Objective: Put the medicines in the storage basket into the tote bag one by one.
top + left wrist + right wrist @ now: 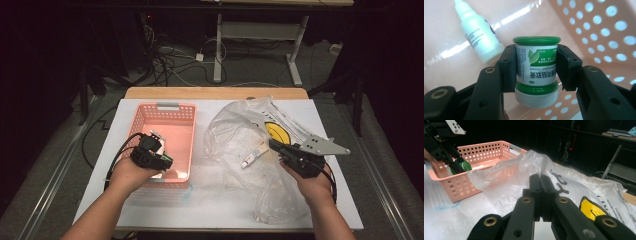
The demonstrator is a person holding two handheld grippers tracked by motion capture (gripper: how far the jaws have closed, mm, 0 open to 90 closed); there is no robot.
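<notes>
Gripping green jar [535, 72]: left hand-held gripper [535, 67] | inside pink basket [599, 30] | right hand-held gripper [540, 192]: closed, empty

A perforated basket [172, 116] sits left of a crumpled plastic bag [235, 135] on the table [210, 200], a tube [254, 154] lying inside the bag.

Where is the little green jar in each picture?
High view: the green jar sits left of the middle, mostly hidden between the jaws of the left gripper, above the pink basket.
Left gripper view: right in the middle, upside down with its white cap lowest, pinched between the jaws.
Right gripper view: far left, a small bit of green above the basket.
Shared landmark: the pink basket with holes in its walls.
</notes>
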